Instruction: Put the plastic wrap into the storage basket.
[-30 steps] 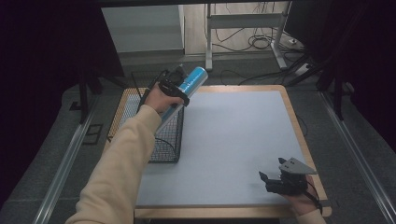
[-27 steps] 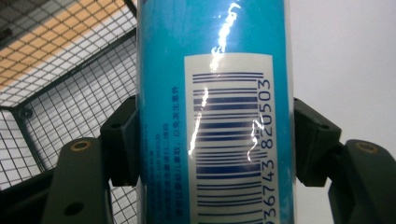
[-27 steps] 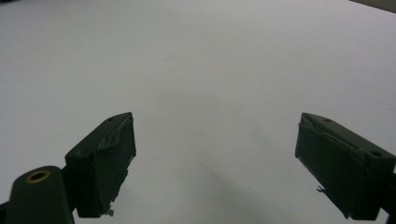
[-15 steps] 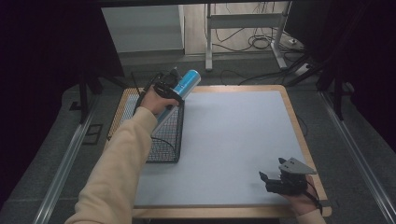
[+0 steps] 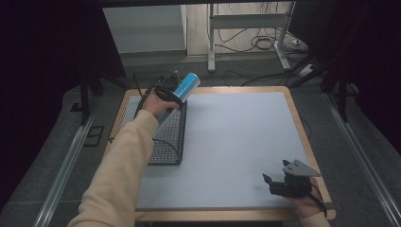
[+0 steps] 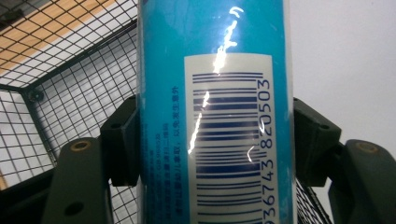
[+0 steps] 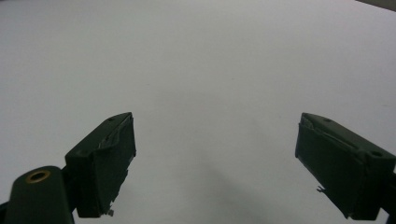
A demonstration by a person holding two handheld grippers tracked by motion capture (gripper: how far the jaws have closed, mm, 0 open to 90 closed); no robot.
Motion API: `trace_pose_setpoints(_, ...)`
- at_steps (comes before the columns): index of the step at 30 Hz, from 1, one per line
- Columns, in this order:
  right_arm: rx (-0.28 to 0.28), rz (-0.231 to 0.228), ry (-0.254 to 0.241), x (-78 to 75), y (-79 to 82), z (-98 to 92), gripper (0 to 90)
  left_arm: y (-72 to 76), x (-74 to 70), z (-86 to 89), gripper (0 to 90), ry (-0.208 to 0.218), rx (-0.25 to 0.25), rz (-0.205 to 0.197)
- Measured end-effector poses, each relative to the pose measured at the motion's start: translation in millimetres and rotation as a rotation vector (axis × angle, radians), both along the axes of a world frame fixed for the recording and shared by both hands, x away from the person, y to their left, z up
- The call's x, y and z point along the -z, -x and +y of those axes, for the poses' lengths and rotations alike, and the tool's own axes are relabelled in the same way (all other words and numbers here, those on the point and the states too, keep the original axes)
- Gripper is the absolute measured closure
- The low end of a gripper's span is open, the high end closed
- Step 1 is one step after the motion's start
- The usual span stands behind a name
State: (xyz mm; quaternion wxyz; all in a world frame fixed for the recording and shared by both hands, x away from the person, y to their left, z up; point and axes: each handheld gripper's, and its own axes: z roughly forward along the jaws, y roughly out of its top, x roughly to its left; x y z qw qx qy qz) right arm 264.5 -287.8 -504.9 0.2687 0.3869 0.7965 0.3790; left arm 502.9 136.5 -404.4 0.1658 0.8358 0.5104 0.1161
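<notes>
I am gripping a blue can [image 6: 212, 112] with my left gripper [image 5: 166, 91], its two jaws pressing against the can's sides. In the left gripper view the can is standing upright between the jaws, its barcode label facing the camera. From the high view I am holding it tilted above the far end of the black wire basket [image 5: 168, 142], which is sitting along the left edge of the table [image 5: 236, 137], near the far left corner. The can is hanging in the air, not touching the mesh. My left sleeve [image 5: 123, 175] is reaching forward over the basket's near end. My right gripper [image 5: 279, 184] is resting low at the near right corner of the white surface, and its jaws are standing wide apart with nothing between them.
</notes>
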Motion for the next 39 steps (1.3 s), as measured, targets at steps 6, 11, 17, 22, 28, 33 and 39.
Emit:
trace_pose_setpoints(6,-0.003,-0.001,0.003,-0.1,0.4,0.8,12.6,-2.7,4.5,2.1,31.5,-0.030,0.005,0.014)
trace_pose_setpoints(11,-0.008,0.000,0.005,0.5,0.2,1.1,12.6,-5.8,11.2,2.4,31.5,-0.058,0.004,0.020)
trace_pose_setpoints(17,-0.008,0.001,0.003,0.6,0.0,0.9,12.6,-10.1,20.0,2.6,31.5,-0.081,-0.008,0.036)
trace_pose_setpoints(22,-0.009,0.001,0.003,0.8,-0.1,1.0,12.6,-12.9,26.1,2.2,31.5,-0.103,-0.009,0.052)
trace_pose_setpoints(28,-0.010,0.002,0.003,0.8,0.1,1.2,12.6,-14.9,30.0,3.1,31.4,-0.111,-0.023,0.057)
trace_pose_setpoints(33,-0.011,0.003,0.004,0.8,0.1,1.1,12.6,-17.0,34.8,6.3,31.1,-0.127,-0.047,0.061)
trace_pose_setpoints(39,-0.012,0.002,0.005,0.8,0.6,1.5,12.6,-16.7,34.6,6.4,30.3,-0.126,-0.041,0.054)
